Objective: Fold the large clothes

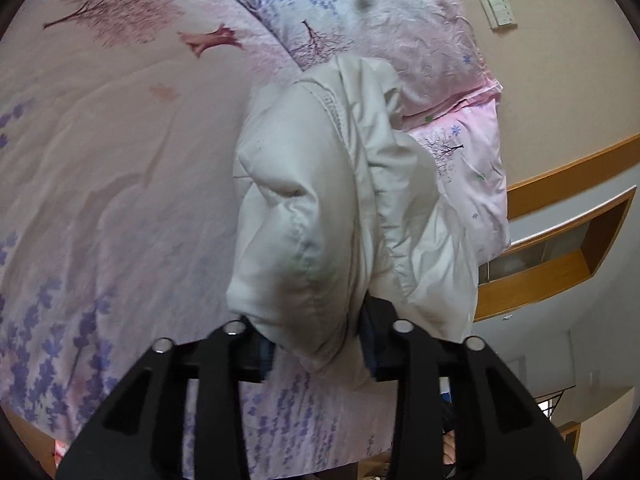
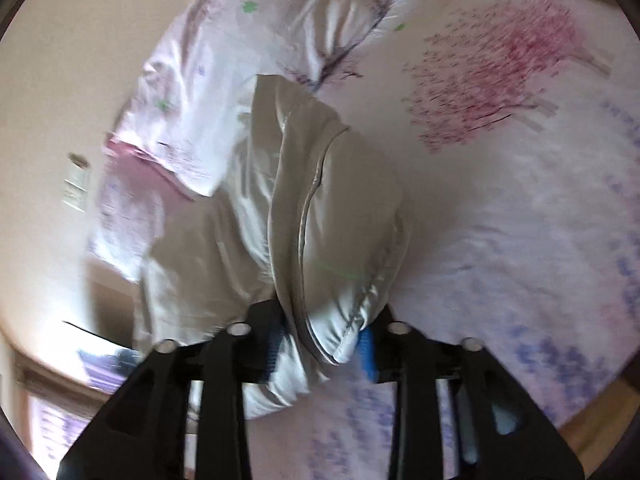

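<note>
Left gripper (image 1: 318, 346) and right gripper (image 2: 320, 346) both clamped on white padded jacket (image 1: 320, 208), long axis hanging toward bedsheet (image 1: 120, 200).

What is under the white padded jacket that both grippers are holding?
Under the white jacket lies the pink floral bed sheet, with a matching pillow behind it. The left gripper and right gripper pinch it. The jacket covers the sheet directly below it.

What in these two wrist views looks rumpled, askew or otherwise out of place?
The white padded jacket hangs bunched and twisted between both grippers, not flat. Behind it, the floral quilt lies heaped against the wall.
</note>
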